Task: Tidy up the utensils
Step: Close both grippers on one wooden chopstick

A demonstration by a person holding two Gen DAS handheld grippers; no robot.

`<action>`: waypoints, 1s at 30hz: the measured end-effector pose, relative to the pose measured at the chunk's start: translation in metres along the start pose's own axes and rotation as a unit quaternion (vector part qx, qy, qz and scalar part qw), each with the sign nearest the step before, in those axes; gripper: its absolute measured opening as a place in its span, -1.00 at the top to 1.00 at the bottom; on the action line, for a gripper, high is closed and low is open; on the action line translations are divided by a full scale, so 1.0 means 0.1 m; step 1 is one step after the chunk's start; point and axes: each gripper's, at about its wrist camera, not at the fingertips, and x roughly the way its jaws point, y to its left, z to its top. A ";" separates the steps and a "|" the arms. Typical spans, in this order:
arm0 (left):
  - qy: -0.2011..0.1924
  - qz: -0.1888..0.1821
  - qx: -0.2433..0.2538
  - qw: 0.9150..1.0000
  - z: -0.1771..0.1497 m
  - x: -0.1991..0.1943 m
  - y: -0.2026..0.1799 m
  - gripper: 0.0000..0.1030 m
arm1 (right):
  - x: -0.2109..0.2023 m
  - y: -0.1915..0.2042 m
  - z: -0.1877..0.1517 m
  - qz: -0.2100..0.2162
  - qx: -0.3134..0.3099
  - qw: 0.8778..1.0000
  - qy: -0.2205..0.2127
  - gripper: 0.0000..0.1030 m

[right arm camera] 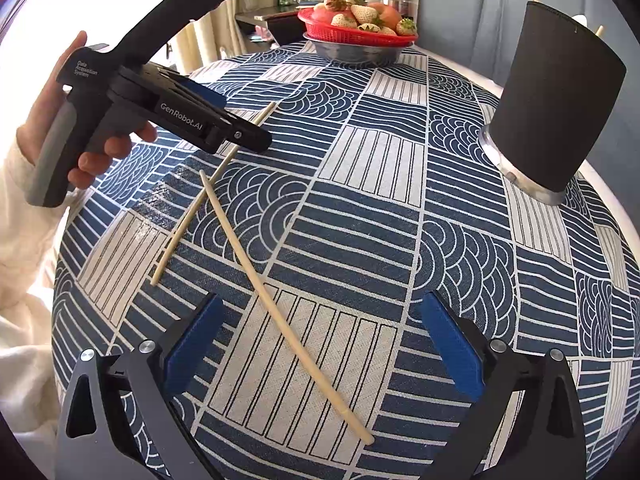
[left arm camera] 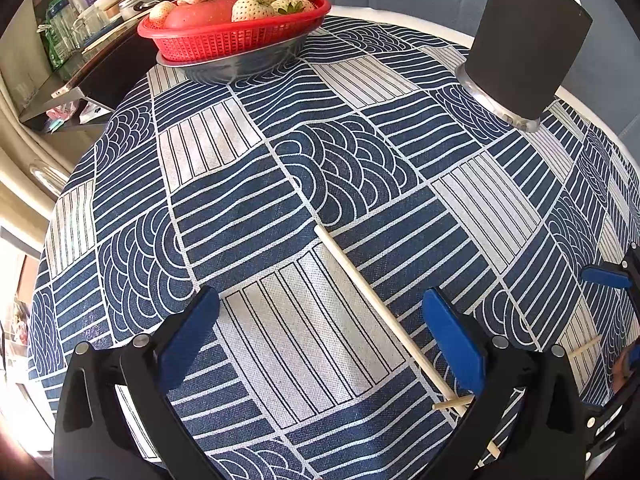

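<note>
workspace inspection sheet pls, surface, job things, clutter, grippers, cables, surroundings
surface: patterned blue and white tablecloth, lying flat
job's things: two chopsticks crossed on the cloth, one under the right gripper, the other under the left; black holder upright at far right with stick ends poking out
clutter: fruit basket at the far edge
grippers: left hand-held gripper open, empty; right hand-held gripper open, empty
cables: nothing seen
surroundings: shelf with bottles, curtain

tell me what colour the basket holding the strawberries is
Red, a slotted plastic basket sitting in a metal bowl; clearest in the left wrist view.
</note>
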 end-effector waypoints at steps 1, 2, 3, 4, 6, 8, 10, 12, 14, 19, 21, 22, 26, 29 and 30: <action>-0.007 0.001 -0.001 1.000 -0.02 -0.01 0.00 -0.92 | 0.00 0.00 -0.01 -0.001 0.000 1.000 -0.001 -0.86; -0.012 0.001 0.002 1.000 -0.03 -0.01 0.00 -0.92 | -0.01 0.00 -0.01 -0.001 -0.001 1.000 -0.001 -0.86; -0.015 -0.001 0.006 1.000 -0.04 -0.02 0.00 -0.92 | -0.01 0.01 -0.01 0.000 -0.002 1.000 0.000 -0.86; -0.019 -0.004 0.009 1.000 -0.06 -0.03 0.01 -0.92 | -0.01 0.00 -0.01 0.000 -0.002 1.000 0.000 -0.86; -0.035 -0.005 0.012 0.999 -0.10 -0.04 0.01 -0.92 | -0.01 0.01 -0.01 -0.001 -0.002 1.000 0.000 -0.86; -0.043 -0.007 0.013 0.999 -0.13 -0.04 0.01 -0.92 | -0.01 0.00 -0.02 -0.001 -0.004 1.000 -0.004 -0.86; -0.043 -0.005 0.009 0.999 -0.14 -0.05 0.01 -0.92 | -0.01 0.00 -0.02 -0.001 -0.003 1.000 -0.004 -0.86; -0.037 -0.001 0.003 0.999 -0.14 -0.05 0.00 -0.92 | 0.00 0.00 0.00 -0.002 -0.001 1.000 0.004 -0.86; -0.029 0.000 0.001 1.000 -0.14 -0.05 0.00 -0.92 | 0.00 0.00 0.02 -0.007 0.006 1.000 0.012 -0.86; -0.019 -0.008 0.012 1.000 -0.21 -0.12 0.02 -0.59 | -0.01 0.03 0.02 -0.024 0.027 0.999 0.028 -0.69; -0.015 -0.016 0.023 0.999 -0.23 -0.21 0.04 0.12 | -0.09 0.06 0.06 -0.008 0.010 0.999 0.031 0.47; -0.007 -0.025 0.028 0.999 -0.24 -0.24 0.06 0.63 | -0.11 0.05 0.07 -0.006 0.009 0.999 0.046 0.87; 0.021 -0.060 0.026 0.998 -0.29 -0.26 0.20 0.91 | -0.13 0.00 -0.01 0.002 0.003 0.998 0.062 0.90; 0.020 -0.076 0.013 0.997 -0.32 -0.27 0.30 0.91 | -0.20 -0.14 -0.10 0.012 0.043 0.997 0.060 0.91; 0.018 -0.078 0.014 0.997 -0.33 -0.27 0.30 0.91 | -0.22 -0.18 -0.14 0.019 0.059 0.996 0.058 0.91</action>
